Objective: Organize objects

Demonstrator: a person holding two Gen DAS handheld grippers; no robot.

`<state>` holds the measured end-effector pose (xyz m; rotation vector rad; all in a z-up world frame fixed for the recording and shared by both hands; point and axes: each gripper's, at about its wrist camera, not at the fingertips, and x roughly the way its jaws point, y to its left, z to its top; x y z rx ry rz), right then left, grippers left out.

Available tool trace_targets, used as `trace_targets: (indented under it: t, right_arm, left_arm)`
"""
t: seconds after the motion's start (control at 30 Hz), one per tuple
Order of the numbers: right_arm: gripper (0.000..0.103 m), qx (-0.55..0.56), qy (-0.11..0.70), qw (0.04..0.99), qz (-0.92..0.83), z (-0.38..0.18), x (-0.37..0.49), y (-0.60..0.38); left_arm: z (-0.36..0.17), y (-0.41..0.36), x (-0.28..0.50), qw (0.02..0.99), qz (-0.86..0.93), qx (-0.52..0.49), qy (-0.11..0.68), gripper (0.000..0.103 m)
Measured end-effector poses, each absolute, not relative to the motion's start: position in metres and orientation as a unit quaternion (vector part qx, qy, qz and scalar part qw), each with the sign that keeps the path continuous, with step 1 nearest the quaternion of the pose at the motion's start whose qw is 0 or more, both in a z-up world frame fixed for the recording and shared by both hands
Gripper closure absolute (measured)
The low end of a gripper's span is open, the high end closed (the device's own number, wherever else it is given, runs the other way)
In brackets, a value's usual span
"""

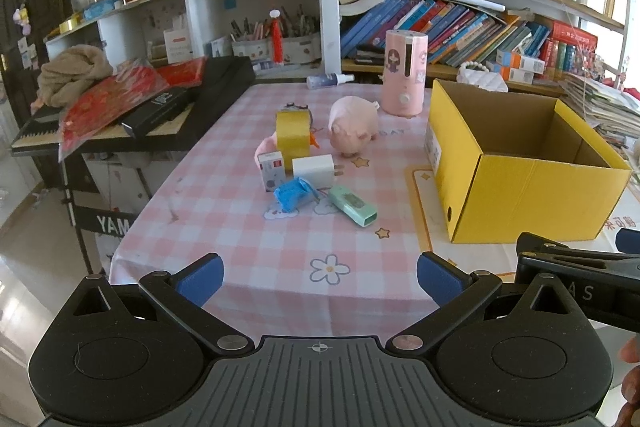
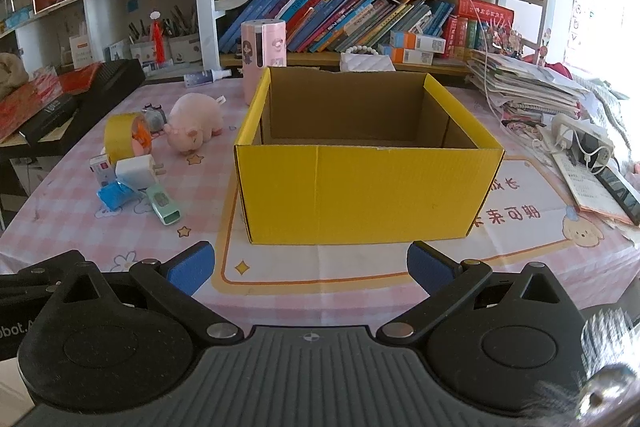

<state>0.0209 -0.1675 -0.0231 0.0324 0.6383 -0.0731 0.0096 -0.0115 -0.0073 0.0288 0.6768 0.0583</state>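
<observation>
An open, empty yellow cardboard box [image 1: 532,187] [image 2: 368,195] stands on the pink checked table. Left of it lie a pink plush pig [image 1: 354,127] [image 2: 194,125], a yellow tape roll [image 1: 293,135] [image 2: 126,137], a white charger plug [image 1: 314,171] [image 2: 136,171], a small white box [image 1: 271,171] [image 2: 100,169], a blue crumpled item [image 1: 294,194] [image 2: 114,195] and a mint green device [image 1: 354,205] [image 2: 164,207]. My left gripper [image 1: 320,277] is open and empty, short of the small items. My right gripper [image 2: 310,267] is open and empty in front of the box.
A pink humidifier [image 1: 404,73] [image 2: 262,57] and a spray bottle [image 1: 330,80] stand at the table's back. A keyboard with red packets [image 1: 132,111] lies left. Bookshelves [image 2: 360,15] rise behind. Papers, a power strip and a phone [image 2: 588,155] lie right of the box.
</observation>
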Motion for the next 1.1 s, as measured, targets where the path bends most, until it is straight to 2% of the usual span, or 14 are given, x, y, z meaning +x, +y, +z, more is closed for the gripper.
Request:
trace_targets:
  t: [1.1]
  right_arm:
    - [0.002, 0.004, 0.323, 0.946, -0.01, -0.022, 0.05, -0.176]
  left_arm:
    - [-0.009, -0.022, 0.026, 0.94, 0.046, 0.009, 0.339, 0.0]
